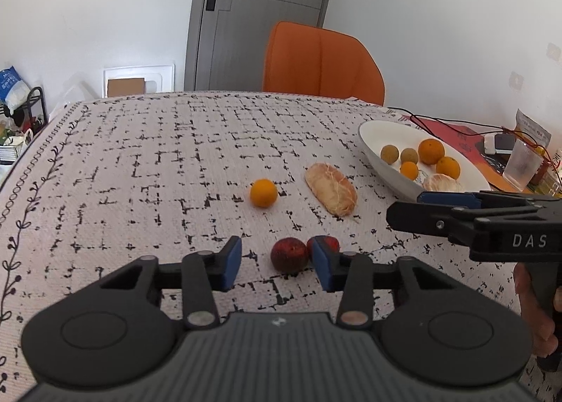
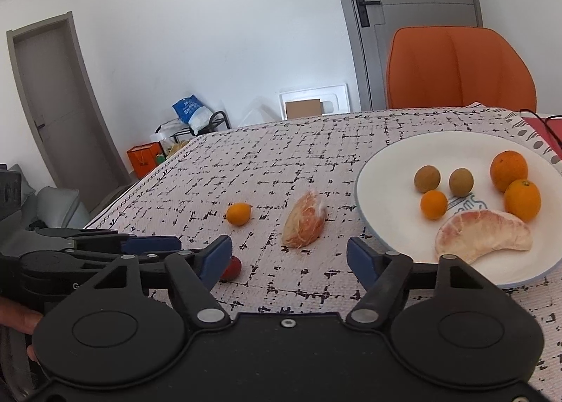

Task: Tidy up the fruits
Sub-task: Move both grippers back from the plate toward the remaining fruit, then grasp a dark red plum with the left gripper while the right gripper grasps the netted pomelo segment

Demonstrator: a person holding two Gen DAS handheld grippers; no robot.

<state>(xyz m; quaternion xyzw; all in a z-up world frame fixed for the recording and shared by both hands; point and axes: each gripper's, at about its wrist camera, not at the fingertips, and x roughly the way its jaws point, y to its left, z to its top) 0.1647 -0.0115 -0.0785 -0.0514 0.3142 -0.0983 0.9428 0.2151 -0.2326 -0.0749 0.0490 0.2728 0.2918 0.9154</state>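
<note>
My left gripper (image 1: 276,263) is open just above the tablecloth, with a dark red fruit (image 1: 289,255) between its fingers and a second red fruit (image 1: 330,244) behind its right finger. A small orange (image 1: 263,193) and a peeled pomelo segment (image 1: 330,189) lie further out. The white plate (image 2: 383,163) holds several oranges, two brown longans and a pomelo segment (image 2: 484,236). My right gripper (image 2: 289,261) is open and empty near the plate's left rim; it also shows in the left wrist view (image 1: 421,202). The pomelo segment (image 2: 305,219) on the cloth lies ahead of it.
An orange chair (image 1: 321,63) stands at the table's far edge. A clear plastic cup (image 1: 521,165), red papers, cables and packets sit beyond the plate at right. The patterned tablecloth (image 1: 158,163) stretches to the left.
</note>
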